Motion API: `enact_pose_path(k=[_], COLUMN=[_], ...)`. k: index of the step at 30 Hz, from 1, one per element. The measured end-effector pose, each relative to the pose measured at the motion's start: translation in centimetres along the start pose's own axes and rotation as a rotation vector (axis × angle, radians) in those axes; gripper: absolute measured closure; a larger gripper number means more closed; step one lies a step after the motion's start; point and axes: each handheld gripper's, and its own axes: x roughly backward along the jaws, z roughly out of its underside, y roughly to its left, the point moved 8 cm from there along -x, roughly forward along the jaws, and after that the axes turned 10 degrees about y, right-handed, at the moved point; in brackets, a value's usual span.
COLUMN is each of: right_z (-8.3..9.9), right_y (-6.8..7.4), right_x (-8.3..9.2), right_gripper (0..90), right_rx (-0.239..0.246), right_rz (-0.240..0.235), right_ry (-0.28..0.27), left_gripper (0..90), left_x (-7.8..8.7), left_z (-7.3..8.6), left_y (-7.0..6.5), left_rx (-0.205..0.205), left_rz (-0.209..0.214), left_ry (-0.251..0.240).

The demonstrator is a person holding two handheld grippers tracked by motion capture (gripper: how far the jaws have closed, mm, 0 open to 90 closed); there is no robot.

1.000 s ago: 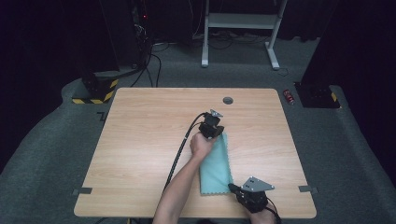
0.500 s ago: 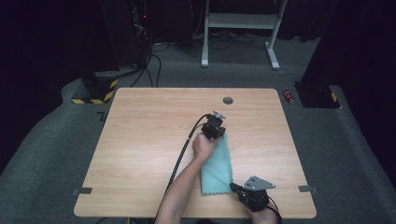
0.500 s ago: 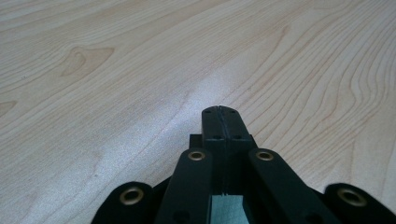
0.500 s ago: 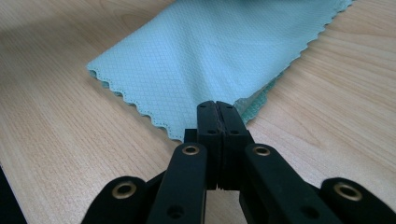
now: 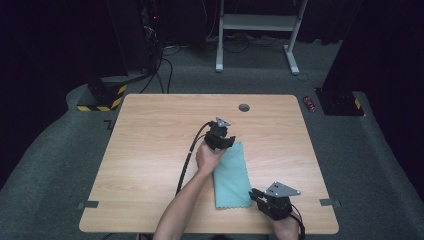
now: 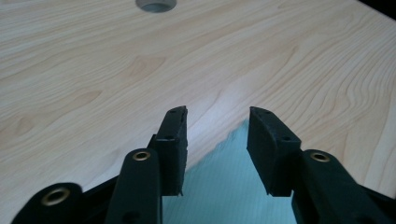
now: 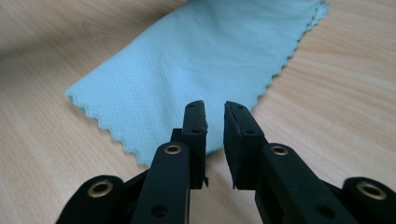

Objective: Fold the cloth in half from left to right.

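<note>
From the high view I see my left gripper at the far end of the teal cloth, which lies flat on the desk; my right gripper sits just beside the cloth's near right corner.

In the left gripper view the jaws have just been opening and stand spread, the cloth's corner lying below and between them, unpinched.

In the right gripper view the jaws have parted slightly, a narrow gap, holding nothing; the cloth lies just ahead.
</note>
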Motion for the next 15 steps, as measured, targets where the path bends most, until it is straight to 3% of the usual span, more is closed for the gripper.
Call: enact_pose_path(k=[4,8,13,15], right_z=[-0.8,-0.3,0.5,0.5], right_y=[0.2,0.7,0.9,0.9], right_x=[-1.0,-2.1,-2.2,-2.2], right_gripper=[78.1,75.7,73.8,73.9], right_rx=[0.030,0.060,0.068,0.072], right_rz=[-0.009,-0.030,-0.039,-0.040], right_ry=[0.024,0.068,0.079,0.079], left_gripper=[53.5,52.8,52.9,53.0], left_x=[0.5,0.7,0.6,0.3], left_z=[2.1,3.9,4.8,5.1], left_y=[0.2,0.5,1.2,1.6], left_rx=[-0.004,-0.010,-0.015,-0.029], left_rz=[-0.017,-0.031,-0.055,-0.084], left_ry=[0.021,0.035,0.049,0.063])
